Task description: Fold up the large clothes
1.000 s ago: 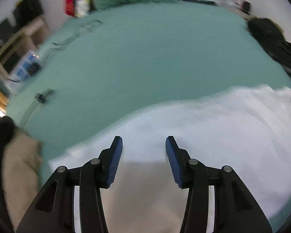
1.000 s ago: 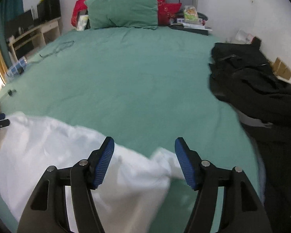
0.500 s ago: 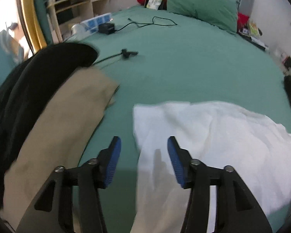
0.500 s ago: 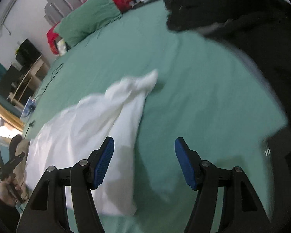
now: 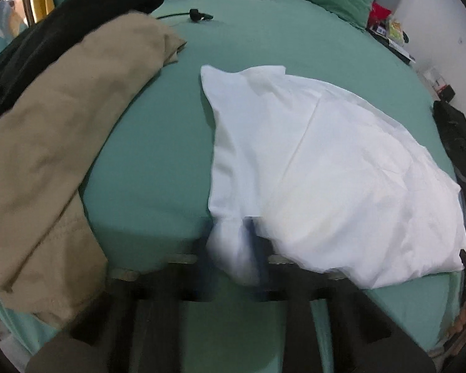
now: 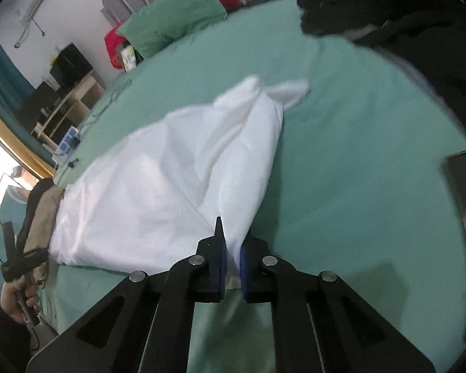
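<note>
Left wrist view: left hand-held gripper (image 5: pixel 233 258), blurred, jaws just closed on the near corner of the white garment (image 5: pixel 341 168), which spreads ahead and to its right over the green bed (image 5: pixel 158 143); a tan garment (image 5: pixel 62 130) lies to its left. A thin pinch could slip when lifted

Right wrist view: right hand-held gripper (image 6: pixel 232 261) clamps the opposite near corner, cloth running ahead and leftward. Uneven pulling between the two corners would likely skew the fold

No legible text, label, brand or number on anything here.
</note>
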The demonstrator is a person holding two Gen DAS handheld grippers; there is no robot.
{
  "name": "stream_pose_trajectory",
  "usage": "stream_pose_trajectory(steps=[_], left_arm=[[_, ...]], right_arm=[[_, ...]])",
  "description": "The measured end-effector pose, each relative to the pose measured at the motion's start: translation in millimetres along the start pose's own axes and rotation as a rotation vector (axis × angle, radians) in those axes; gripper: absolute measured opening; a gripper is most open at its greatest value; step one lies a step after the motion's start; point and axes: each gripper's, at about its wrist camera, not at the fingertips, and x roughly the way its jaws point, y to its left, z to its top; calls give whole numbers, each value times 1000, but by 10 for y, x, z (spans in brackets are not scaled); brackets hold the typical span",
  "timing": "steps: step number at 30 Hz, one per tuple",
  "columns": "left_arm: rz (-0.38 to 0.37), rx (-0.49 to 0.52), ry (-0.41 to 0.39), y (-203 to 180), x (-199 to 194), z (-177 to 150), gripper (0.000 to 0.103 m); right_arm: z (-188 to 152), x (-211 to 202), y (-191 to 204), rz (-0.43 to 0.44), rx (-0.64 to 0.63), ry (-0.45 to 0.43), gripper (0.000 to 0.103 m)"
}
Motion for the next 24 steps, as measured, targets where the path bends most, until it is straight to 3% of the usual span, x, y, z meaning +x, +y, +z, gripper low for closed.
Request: stream_pose_trajectory(steps=[9,16,19,21,24], left_arm=[[21,-62,-67,-85,-331,-469,8],[37,-115,-28,-6,-489,-858,9],[34,-113,-6,11,-514,-833,22],[36,-114,-13,82,-563,-760,49],[36,-107,-55,188,-652,-630,52]], right_arm=[[-376,-373,-142,-76,120,-18,4],[-816,-504,-385,-127,285,25,4],[-784,-534,-427,-118,304,14,11],[-736,-552,-432,-131,304,0,17],[-626,-614,-417,-178,283,-37,28]])
